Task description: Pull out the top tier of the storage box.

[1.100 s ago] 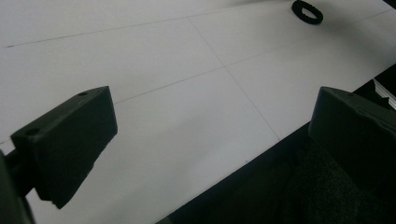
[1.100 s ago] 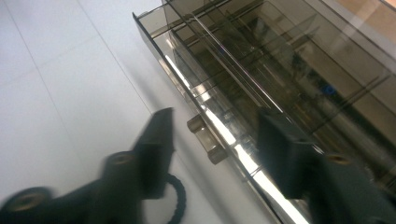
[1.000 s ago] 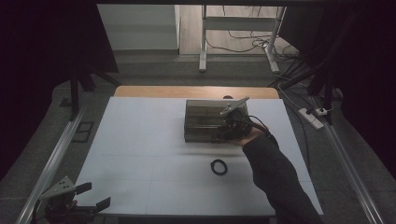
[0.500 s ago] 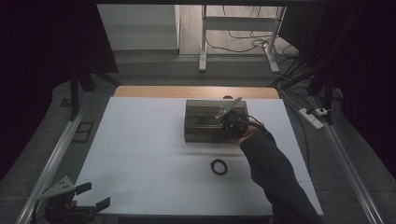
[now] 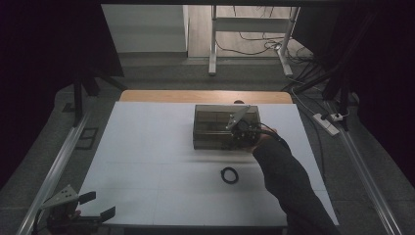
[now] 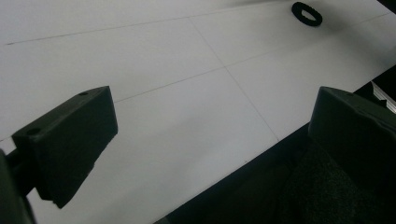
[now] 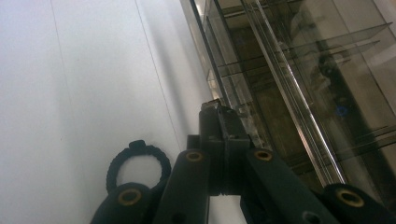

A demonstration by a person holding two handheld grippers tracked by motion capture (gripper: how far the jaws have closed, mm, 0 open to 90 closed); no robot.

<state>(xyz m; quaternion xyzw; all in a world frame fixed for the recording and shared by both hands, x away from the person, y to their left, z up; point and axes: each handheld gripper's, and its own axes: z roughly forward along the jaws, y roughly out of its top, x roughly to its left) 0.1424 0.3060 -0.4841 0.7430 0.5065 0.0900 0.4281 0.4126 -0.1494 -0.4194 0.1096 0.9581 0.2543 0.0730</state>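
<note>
A smoky clear plastic box (image 5: 215, 128) with inner dividers stands in the middle of the white table (image 5: 147, 147). My right gripper (image 5: 241, 137) is at the box's near right side, with its grey plate tilted over the lid. In the right gripper view that gripper (image 7: 217, 114) has its jaws pressed together, tips against the lower edge of the box (image 7: 299, 84); whether they pinch anything there is unclear. A small black ring (image 5: 229, 175) lies flat on the table nearer to me, also the ring (image 7: 137, 163) and the ring (image 6: 307, 13). My left gripper (image 5: 93, 206) hovers open and empty at the near left corner.
In the left gripper view the left gripper (image 6: 210, 140) looks across bare white table to its near edge (image 6: 261, 149). A wooden strip (image 5: 205, 96) runs behind the box. Metal rails (image 5: 54, 166) flank the table, and cables and a power strip (image 5: 327, 123) lie on the floor at right.
My right gripper has shifted slightly toward the box's near edge. The left gripper and the black ring have stayed put.
</note>
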